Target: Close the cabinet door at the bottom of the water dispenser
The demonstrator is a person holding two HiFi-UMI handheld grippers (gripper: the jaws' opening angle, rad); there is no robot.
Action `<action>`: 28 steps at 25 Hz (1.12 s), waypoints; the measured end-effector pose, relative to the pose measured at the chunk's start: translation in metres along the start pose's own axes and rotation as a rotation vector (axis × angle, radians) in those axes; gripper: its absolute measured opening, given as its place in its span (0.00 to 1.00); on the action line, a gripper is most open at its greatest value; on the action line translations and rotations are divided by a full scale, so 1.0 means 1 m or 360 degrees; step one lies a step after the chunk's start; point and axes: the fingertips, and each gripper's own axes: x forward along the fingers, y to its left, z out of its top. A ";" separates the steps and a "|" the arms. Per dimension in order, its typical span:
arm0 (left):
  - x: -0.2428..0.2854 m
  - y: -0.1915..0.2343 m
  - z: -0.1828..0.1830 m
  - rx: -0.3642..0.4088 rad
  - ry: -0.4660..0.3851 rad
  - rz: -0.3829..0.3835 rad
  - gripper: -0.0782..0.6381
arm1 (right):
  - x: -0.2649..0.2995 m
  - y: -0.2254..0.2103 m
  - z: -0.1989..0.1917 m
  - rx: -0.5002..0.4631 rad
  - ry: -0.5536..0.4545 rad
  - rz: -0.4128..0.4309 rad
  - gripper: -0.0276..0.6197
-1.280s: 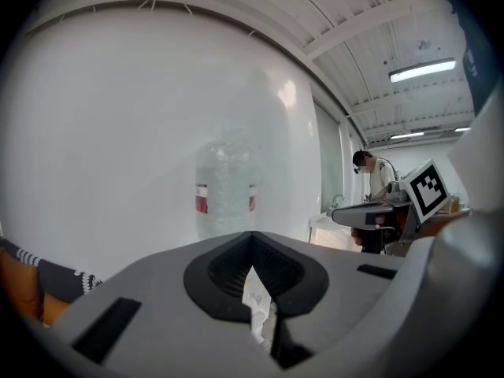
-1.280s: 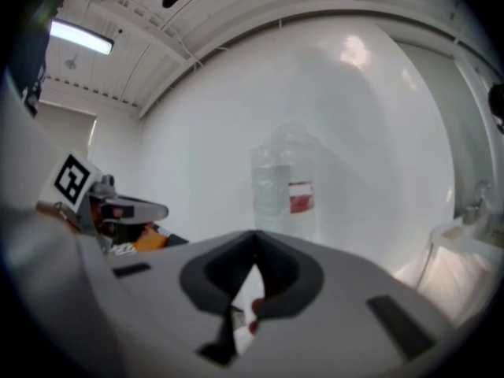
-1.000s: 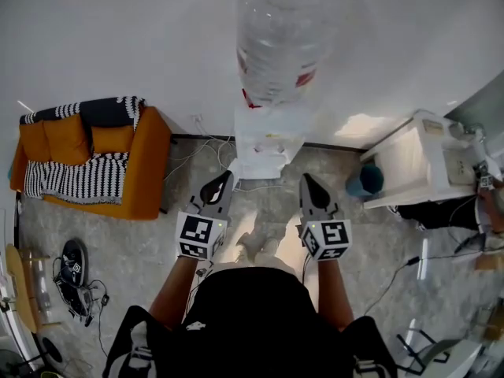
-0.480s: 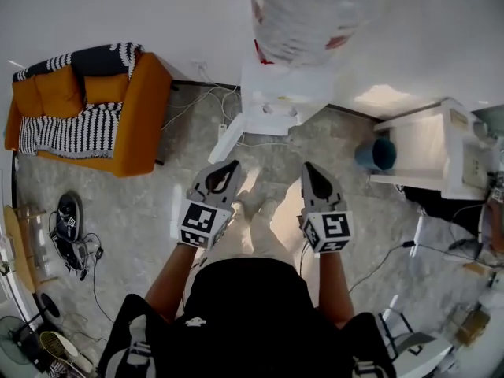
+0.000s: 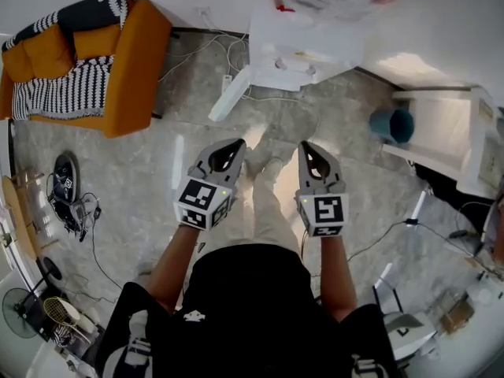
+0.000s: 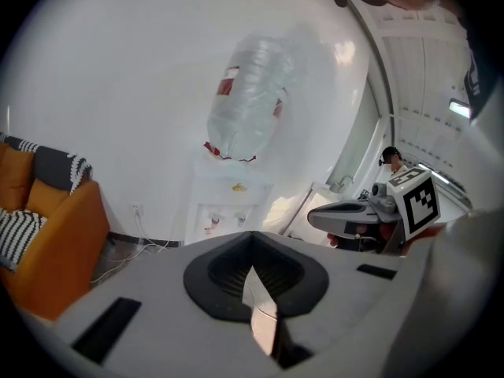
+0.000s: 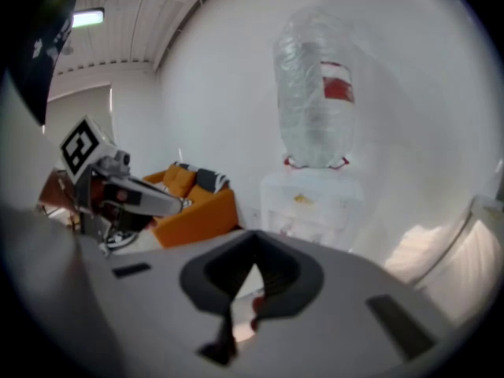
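Two claws, side by side and aimed forward and down, both pinched shut with nothing between the jaws: left claw [image 5: 233, 143] and right claw [image 5: 305, 145]. Door [image 5: 229, 94] ahead of the left claw and well apart from it, swung out from the foot of the dispenser [image 5: 293, 44], one edge at the cabinet corner, free edge nearer the claws. Probably a light, stiff, smooth plastic panel on a hinge, easy to swing; no grip needed. Best pushed with the closed tips flat against the outer face near the free edge, square-on to avoid sliding off. Gentle force advisable, given the big bottle [image 6: 248, 101] on top and a likely top-heavy stand. Below both claws, pale mottled stone floor [image 5: 142, 179], hard and level. Loose cables [image 5: 213, 46] beyond the left claw by the wall. Orange sofa [image 5: 79, 61] far off to the left claw's outer side; white table [image 5: 441, 132] and a teal bin [image 5: 392, 124] out past the right claw.
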 end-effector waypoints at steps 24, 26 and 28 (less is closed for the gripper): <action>0.062 0.076 -0.165 -0.0057 0.0249 0.0091 0.12 | 0.098 0.018 -0.155 0.0009 0.0351 0.0219 0.09; 0.068 0.082 -0.179 -0.0030 0.0277 0.0096 0.12 | 0.105 0.018 -0.164 -0.0006 0.0366 0.0224 0.09; 0.073 0.089 -0.189 -0.0014 0.0298 0.0097 0.12 | 0.114 0.017 -0.171 -0.0012 0.0371 0.0228 0.09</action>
